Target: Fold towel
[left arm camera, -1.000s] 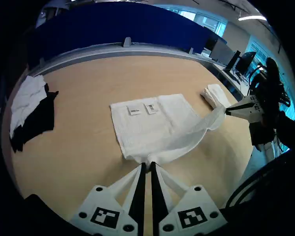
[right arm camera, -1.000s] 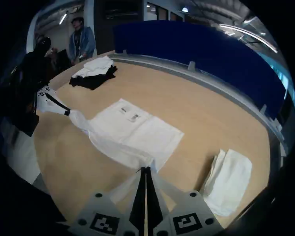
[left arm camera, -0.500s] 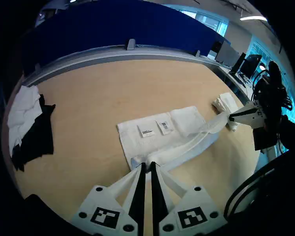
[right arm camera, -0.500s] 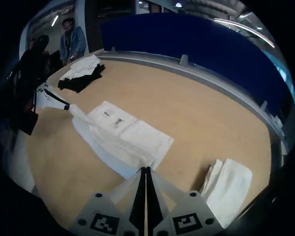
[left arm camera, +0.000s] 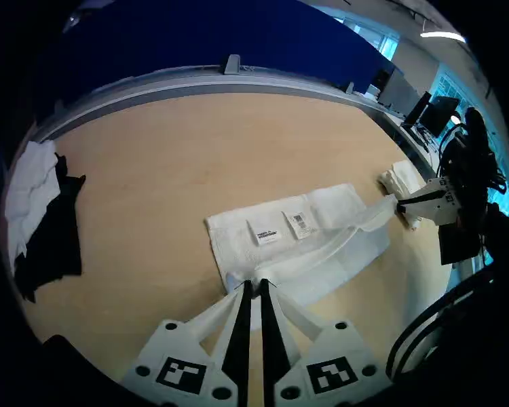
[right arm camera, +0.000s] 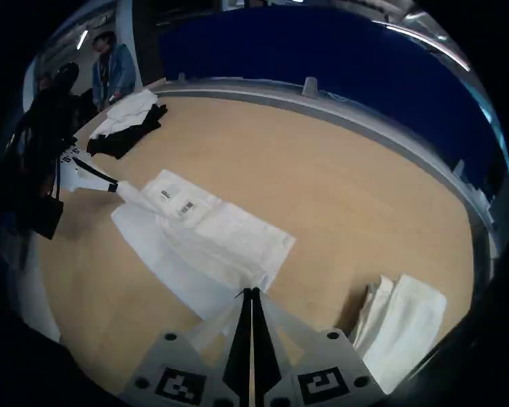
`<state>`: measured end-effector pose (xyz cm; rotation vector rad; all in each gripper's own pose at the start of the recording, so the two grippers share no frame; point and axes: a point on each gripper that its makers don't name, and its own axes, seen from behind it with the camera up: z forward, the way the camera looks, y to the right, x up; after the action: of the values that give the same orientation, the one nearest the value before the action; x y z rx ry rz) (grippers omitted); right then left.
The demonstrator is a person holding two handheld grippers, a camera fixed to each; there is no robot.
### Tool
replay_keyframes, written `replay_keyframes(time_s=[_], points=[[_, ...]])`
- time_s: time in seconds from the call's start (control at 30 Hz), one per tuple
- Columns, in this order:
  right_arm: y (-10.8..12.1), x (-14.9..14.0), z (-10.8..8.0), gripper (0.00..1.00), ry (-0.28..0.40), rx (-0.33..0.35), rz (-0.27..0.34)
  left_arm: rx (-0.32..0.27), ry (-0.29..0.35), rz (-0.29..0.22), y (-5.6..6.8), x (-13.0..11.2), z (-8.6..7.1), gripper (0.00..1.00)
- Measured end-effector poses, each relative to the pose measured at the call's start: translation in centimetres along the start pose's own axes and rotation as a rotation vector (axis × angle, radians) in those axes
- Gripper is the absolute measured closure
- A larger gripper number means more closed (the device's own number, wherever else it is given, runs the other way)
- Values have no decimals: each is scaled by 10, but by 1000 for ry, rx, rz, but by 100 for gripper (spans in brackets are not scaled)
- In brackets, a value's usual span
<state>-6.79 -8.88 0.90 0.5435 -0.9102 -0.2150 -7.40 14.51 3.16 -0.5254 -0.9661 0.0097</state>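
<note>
White terry, that is the towel (left arm camera: pixel 288 234), and it lies in the middle of the pale wooden table (left arm camera: pixel 173 149), stretched between your two tools. Your left gripper (left arm camera: pixel 252 283) has its fingers drawn almost together, with a thin slit between them, and they pinch the near corner of the towel at their tips. Your right gripper (right arm camera: pixel 252 292) has its fingers pressed flat together on the other corner of the same long edge. In the left gripper view you can see that far tool at the right, holding its corner a little off the table.

The table carries two other lots of cloth. A stack of folded towels (right arm camera: pixel 404 325), also white, sits near your right gripper at the table's edge. A heap of white and black cloth (left arm camera: pixel 37 203) lies well apart at the opposite end.

The towel itself is doubled along its length. The upper layer shows two small labels (left arm camera: pixel 281 230) face up, side by side. The edge you hold runs as a loose, wrinkled band from one gripper to the other, and beneath it a flat lower layer spreads towards you on the wood. Behind the table stands a blue partition (left arm camera: pixel 186 34), and in the right gripper view a person (right arm camera: pixel 112 64) stands beyond the far end.
</note>
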Motion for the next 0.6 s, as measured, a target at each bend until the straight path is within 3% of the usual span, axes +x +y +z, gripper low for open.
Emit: replay_keyframes(time_s=[0.47, 0.6], points=[[8, -5, 28, 97, -35, -39, 27, 19, -1, -19, -15, 6, 30, 87], [11, -4, 32, 90, -31, -60, 38, 28, 7, -27, -19, 9, 34, 74]])
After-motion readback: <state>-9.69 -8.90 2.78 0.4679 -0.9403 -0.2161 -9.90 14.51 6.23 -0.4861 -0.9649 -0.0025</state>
